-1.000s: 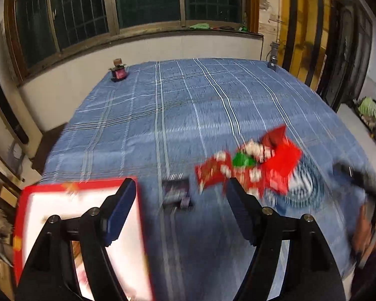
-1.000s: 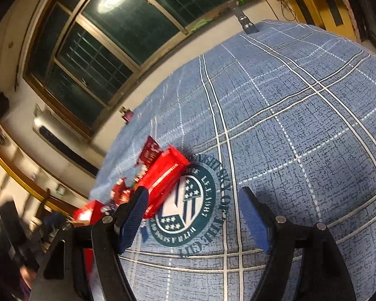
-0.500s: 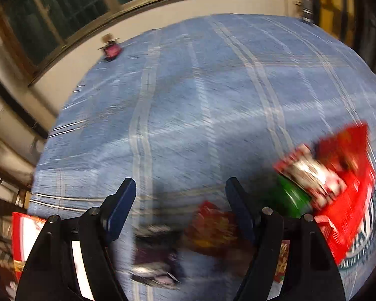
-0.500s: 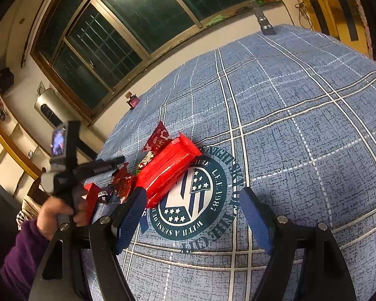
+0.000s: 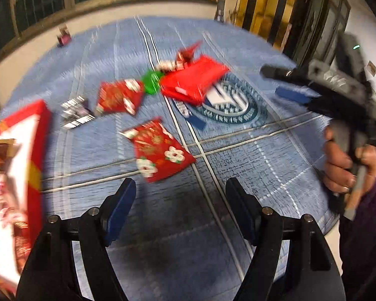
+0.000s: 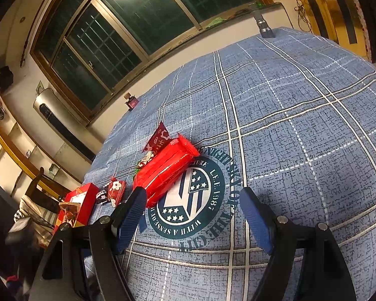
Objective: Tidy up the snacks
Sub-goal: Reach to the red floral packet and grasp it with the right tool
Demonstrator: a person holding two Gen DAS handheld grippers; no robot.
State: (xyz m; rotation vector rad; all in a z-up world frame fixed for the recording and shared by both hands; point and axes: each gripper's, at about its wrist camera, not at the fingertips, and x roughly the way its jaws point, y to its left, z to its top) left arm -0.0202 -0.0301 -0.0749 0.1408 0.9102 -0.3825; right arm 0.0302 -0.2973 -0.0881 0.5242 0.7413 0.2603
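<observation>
Snacks are lying scattered on the blue checked surface point(image 5: 238, 155); a red box point(image 5: 35, 150) is sitting at the left, a flowered red packet point(image 5: 160, 153) just ahead of the left gripper point(image 5: 180, 200), jaws spread and empty; the long red pack point(image 6: 166, 168) is resting beside the right gripper point(image 6: 195, 215), jaws likewise spread.

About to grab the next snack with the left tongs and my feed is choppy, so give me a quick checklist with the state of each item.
1. Left tongs empty and open: ok, nothing between the fingers.
2. Right tongs empty and open: ok, hanging over the round emblem.
3. Nearest target free: ok, the flowered red packet lies alone on the blue tablecloth, just ahead of the left tongs.
4. Red box reachable: ok, at the left edge, with some packets inside.
5. Path clear of the right tongs: ok, they sit far right.
6. Picture sharp enough to aim: not ok, the left view is blurred.
</observation>
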